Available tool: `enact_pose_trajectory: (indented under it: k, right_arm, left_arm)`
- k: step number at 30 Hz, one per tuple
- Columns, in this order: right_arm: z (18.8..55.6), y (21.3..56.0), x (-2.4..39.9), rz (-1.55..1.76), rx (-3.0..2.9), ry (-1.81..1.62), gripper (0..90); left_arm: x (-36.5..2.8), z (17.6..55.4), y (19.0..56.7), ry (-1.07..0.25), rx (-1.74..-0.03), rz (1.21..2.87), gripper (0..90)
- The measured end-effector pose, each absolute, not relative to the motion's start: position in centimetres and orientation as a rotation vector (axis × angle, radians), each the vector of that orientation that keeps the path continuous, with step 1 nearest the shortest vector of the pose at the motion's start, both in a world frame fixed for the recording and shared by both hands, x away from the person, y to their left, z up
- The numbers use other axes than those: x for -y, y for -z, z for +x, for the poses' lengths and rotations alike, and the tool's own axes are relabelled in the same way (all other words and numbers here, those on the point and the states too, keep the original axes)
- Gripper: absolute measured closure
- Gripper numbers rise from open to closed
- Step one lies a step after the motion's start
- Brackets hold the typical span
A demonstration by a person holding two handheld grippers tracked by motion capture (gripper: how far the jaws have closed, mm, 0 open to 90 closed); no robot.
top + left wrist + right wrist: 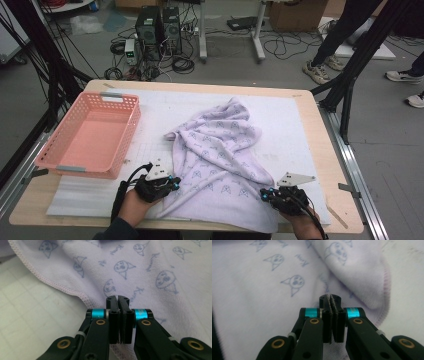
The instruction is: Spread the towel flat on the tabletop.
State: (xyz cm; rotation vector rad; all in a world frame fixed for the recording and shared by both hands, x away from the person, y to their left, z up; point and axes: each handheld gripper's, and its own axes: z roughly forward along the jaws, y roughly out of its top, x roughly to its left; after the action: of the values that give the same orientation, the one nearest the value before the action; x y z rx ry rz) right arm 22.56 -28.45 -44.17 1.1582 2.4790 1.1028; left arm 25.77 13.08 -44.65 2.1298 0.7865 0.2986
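A pale lilac towel printed with small cat faces lies rumpled on the white mat, its front part spread flat towards me. My left gripper sits at the towel's front left edge. In the left gripper view its jaws are pressed together right at the stitched hem, pinching the cloth. My right gripper is at the towel's front right corner. Its jaws are likewise closed on the towel, beside a folded-over hem.
A pink plastic basket stands empty at the left of the table. The white gridded mat covers most of the wooden tabletop. Beyond the far edge are computer towers, cables and a person's feet on the floor.
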Motion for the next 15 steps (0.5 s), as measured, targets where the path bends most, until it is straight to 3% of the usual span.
enact_pose_trajectory:
  k: [12, 13, 15]
  right_arm:
    - [18.9, 42.6, 29.4, 0.971, -2.800, -1.122, 87.3]
    - [18.9, 42.4, 29.3, 0.961, -2.776, -1.136, 84.1]
    - [19.2, 42.0, 29.3, 0.978, -2.715, -1.205, 75.0]
  left_arm:
    - [-16.6, 22.1, 42.5, -0.126, -0.717, 2.170, 85.9]
    - [-16.8, 22.0, 42.4, -0.106, -0.712, 2.169, 81.8]
    - [-16.9, 22.1, 42.6, -0.138, -0.756, 2.145, 60.3]
